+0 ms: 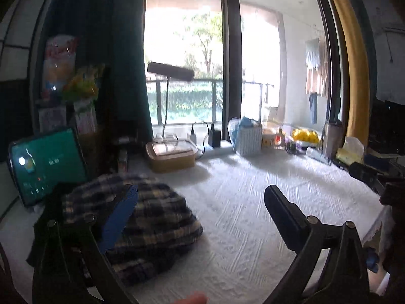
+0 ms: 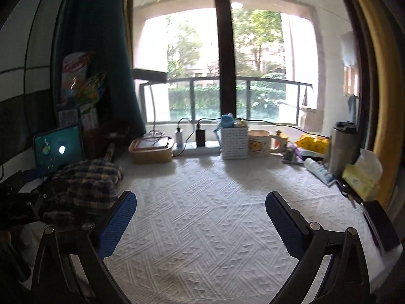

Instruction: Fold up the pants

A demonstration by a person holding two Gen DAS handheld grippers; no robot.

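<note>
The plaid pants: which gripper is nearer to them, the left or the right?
Left. The left gripper hangs open right at the plaid pants; the right gripper is open over bare tablecloth, pants off to its left.

Left gripper [image 1: 200, 207] is spread wide, its blue-padded finger [image 1: 119, 219] out on one side and the dark finger [image 1: 283, 215] well apart on the other, nothing pinched between them. Right gripper [image 2: 201, 215] is just as wide, both blue pads [image 2: 117, 224] facing inward across an empty gap. In the right wrist view, the left gripper sits low at the far left edge.
</note>
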